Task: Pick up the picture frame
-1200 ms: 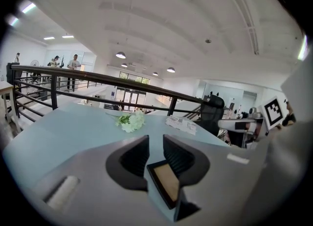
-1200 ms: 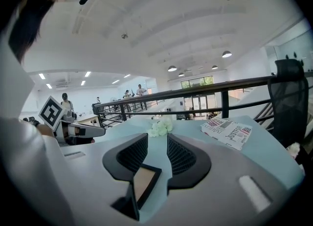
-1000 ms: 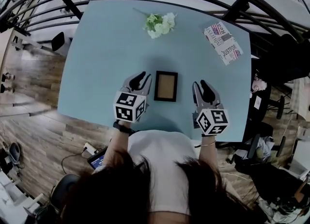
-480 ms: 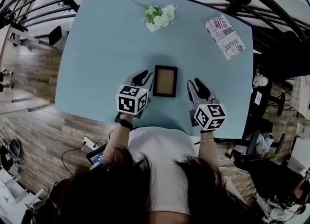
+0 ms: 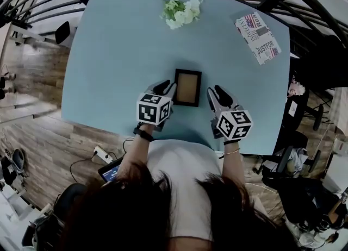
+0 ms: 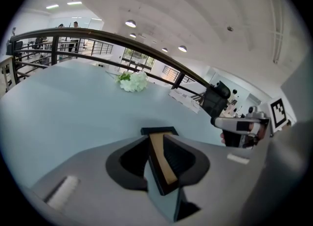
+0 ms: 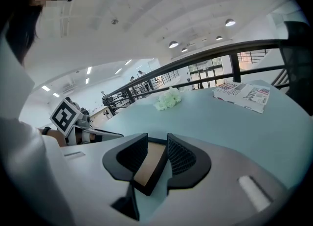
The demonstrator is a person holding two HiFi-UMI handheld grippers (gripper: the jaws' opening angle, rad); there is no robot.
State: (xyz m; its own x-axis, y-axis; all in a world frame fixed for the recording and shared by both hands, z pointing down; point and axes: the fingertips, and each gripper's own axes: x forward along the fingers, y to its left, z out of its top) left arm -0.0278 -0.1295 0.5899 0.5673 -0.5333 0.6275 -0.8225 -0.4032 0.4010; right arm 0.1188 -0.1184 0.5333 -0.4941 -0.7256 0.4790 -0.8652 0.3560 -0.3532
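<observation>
Head view: one picture frame (image 5: 187, 87) between left tongs (image 5: 163, 87), right tongs (image 5: 216, 93), both agape; one bouquet (image 5: 182, 12).

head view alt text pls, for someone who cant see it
Seen from above, a dark picture frame lies flat on a light blue table, with the left gripper near its left edge and the right gripper just off its right edge. A bunch of white flowers and a magazine lie at the far side.

Blue table (image 5: 117, 43) holds picture frame (image 5: 187, 87), flowers (image 5: 182, 12), magazine (image 5: 260, 37) (far corner).
</observation>
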